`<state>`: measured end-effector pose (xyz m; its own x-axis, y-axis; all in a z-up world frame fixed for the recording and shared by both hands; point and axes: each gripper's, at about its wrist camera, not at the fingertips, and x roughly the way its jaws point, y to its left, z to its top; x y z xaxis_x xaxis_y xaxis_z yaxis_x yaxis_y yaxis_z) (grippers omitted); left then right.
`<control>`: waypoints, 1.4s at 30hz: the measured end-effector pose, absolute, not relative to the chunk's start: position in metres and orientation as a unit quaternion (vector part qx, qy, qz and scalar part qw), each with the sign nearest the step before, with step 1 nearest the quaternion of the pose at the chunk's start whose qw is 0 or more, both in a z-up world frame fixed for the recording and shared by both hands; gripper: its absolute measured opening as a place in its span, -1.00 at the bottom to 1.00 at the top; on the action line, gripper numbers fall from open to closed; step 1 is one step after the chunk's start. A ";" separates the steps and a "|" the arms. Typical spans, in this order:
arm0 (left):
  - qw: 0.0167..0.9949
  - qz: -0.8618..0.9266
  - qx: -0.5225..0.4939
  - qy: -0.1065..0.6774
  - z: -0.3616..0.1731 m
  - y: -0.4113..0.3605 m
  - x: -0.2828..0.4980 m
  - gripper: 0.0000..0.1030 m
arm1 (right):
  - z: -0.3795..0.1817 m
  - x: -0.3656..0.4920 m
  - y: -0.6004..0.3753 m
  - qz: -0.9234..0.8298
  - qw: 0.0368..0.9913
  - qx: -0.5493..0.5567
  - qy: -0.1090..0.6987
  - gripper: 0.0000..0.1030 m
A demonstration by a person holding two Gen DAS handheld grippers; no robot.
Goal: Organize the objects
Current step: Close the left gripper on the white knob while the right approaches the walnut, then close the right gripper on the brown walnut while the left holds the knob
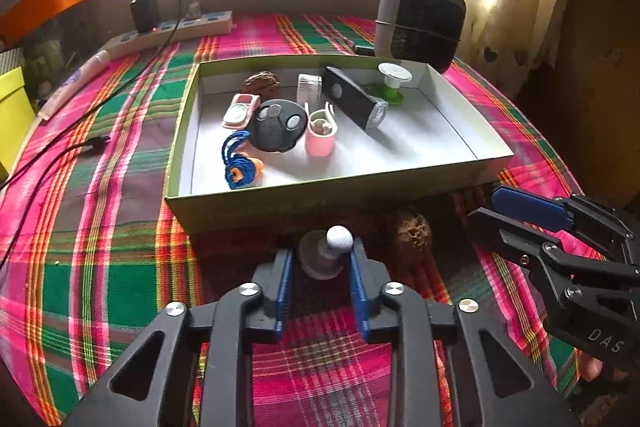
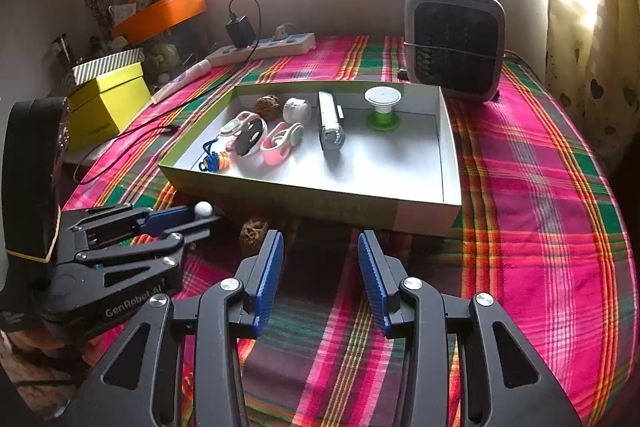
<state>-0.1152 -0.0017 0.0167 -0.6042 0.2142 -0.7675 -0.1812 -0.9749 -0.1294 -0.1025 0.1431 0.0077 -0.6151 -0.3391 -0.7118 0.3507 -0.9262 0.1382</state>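
Plaid cloth [image 1: 120, 227]: white-knobbed grey piece [image 1: 326, 253] between left tool [image 1: 320, 259] pads

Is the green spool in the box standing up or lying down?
Standing up. The green spool rests on its green bottom disc at the back of the box, with its white top disc facing up.

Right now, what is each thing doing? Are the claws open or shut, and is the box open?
left gripper: shut on the white-topped grey knob, in front of the box.
right gripper: open, holding nothing.
box: open, no lid, small things lying inside.
charger: plugged into the power strip.
brown lumpy ball: on the cloth outside the box.
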 end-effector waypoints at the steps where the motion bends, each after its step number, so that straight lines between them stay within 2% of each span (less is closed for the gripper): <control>1: 0.111 0.895 -0.431 -0.021 0.017 -0.002 -0.115 -0.56 | 0.007 -0.102 0.143 -0.898 0.192 0.395 0.007 -0.21; 16: 0.086 0.899 -0.427 -0.036 0.016 -0.028 -0.104 -0.56 | 0.003 -0.100 0.129 -0.887 0.234 0.398 -0.003 -0.20; 19: 0.081 0.900 -0.427 -0.042 0.016 -0.034 -0.103 -0.56 | 0.002 -0.100 0.125 -0.887 0.232 0.400 0.000 -0.05; 42: 0.074 0.901 -0.424 -0.048 0.015 -0.043 -0.105 -0.56 | -0.012 -0.117 0.099 -0.881 0.201 0.427 0.050 -0.05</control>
